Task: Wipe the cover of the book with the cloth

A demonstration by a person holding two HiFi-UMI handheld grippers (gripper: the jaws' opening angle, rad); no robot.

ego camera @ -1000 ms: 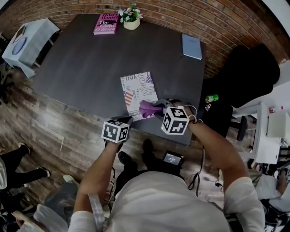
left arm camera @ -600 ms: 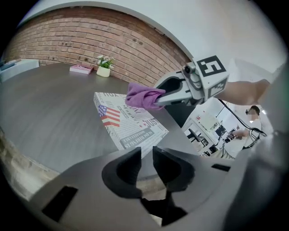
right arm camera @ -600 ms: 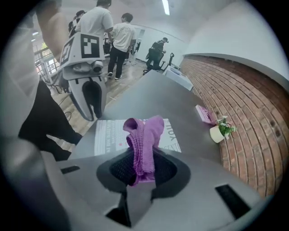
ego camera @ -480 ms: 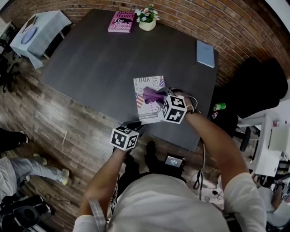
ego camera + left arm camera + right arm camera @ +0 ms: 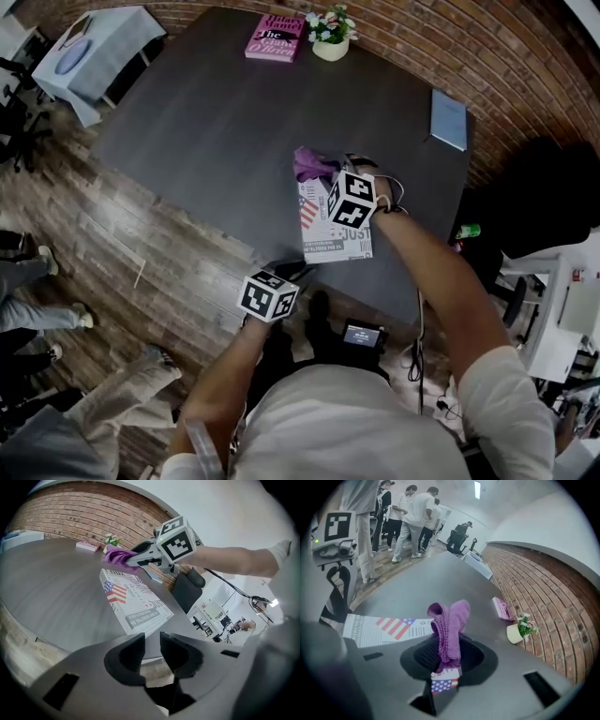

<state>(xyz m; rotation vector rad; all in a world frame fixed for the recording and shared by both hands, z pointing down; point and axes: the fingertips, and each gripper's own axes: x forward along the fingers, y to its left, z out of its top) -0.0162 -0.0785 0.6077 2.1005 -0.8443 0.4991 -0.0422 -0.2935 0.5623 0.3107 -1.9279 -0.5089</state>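
Book: the flag-printed book lies flat on the dark bench, close to its near edge and right of the middle; its long axis runs near to far, tilted a little
Cloth: the purple cloth sits bunched at the book's far-left corner, partly past the far edge; no view shows whether it presses on the cover
Right gripper: the right gripper reaches over the far end of the book, jaws clamped on the cloth, whose folds stick out ahead of them
Left gripper: the left gripper hovers at the bench's near edge, just beside the book's near-left corner and not touching it; its jaws have just been opening and stand apart with nothing between them
Key relation: nearly the whole cover lies on the near side of the cloth, so the next pass likely runs back along the long axis toward the person
Nearer hand: the right is over the book; the left is close enough to steady the near end
Around: pink book and flower pot at the far edge, a blue notebook far right, all well apart from the book
In the way: nothing lies on the cover; an unheld book may slide under the wipe
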